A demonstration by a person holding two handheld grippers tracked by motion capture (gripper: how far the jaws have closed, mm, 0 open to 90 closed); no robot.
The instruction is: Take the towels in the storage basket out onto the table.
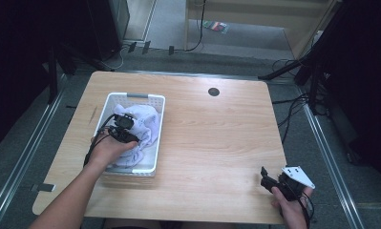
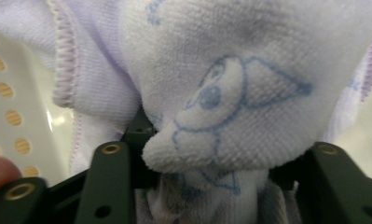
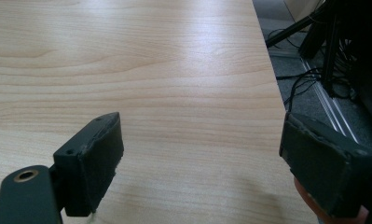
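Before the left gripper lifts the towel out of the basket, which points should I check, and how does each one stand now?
1. Left gripper closed on the white towel: ok, cloth is bunched between its jaws.
2. Grip takes enough cloth: cannot tell, only a fold shows between them.
3. Towel free of the basket: not ok, it lies inside.
4. Basket stands flat on the table: ok.
5. Right gripper open and holding nothing: ok.
6. Right gripper away from the basket: ok, it is near the table's right front corner.
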